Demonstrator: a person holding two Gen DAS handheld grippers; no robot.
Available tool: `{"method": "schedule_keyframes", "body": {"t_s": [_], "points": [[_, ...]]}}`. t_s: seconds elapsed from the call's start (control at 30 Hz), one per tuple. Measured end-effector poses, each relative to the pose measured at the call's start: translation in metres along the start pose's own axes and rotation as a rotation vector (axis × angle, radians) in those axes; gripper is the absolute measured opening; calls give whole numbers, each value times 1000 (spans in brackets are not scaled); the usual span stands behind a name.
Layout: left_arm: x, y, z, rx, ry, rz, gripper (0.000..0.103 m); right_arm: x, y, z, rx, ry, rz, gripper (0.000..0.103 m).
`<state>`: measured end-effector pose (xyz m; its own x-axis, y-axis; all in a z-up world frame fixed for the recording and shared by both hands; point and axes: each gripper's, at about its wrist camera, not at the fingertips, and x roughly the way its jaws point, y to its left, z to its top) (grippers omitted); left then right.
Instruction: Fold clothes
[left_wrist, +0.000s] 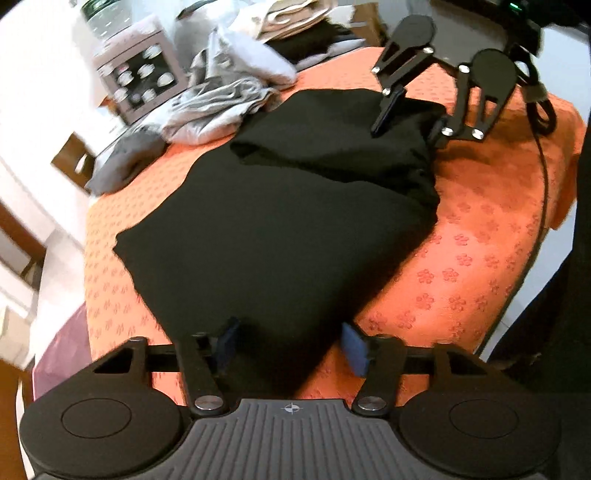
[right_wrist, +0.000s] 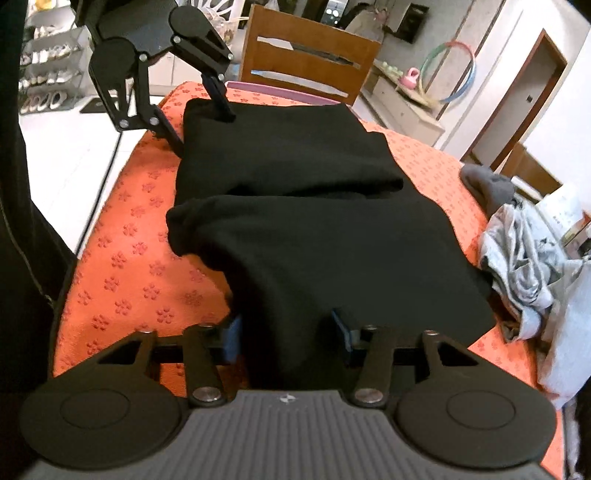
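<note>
Black garment (left_wrist: 280, 206) lies on the orange-covered counter (left_wrist: 480, 258), partly doubled over with a fold across its middle. Left gripper (left_wrist: 288, 347) and right gripper (right_wrist: 288, 336) stand wide around opposite ends, seemingly not pinching. Crumpled grey clothes (left_wrist: 218, 107) wait unfolded.

Bare orange worktop (left_wrist: 480, 236) at right of my left view gives me open passage; upper left is blocked by a heap of grey clothes (left_wrist: 221, 107) and a box (left_wrist: 140, 77), a cable (left_wrist: 543, 177) skirting the right edge
</note>
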<state>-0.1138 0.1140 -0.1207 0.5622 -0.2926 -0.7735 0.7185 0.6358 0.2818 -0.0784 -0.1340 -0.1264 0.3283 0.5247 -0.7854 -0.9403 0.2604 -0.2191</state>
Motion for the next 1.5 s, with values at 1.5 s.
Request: {"method": "schedule_keyframes", "body": {"t_s": [1.5], "points": [[-81,2,-29,-554,-19,-186,42,-44,-56,74,470,-94,327,10]]}}
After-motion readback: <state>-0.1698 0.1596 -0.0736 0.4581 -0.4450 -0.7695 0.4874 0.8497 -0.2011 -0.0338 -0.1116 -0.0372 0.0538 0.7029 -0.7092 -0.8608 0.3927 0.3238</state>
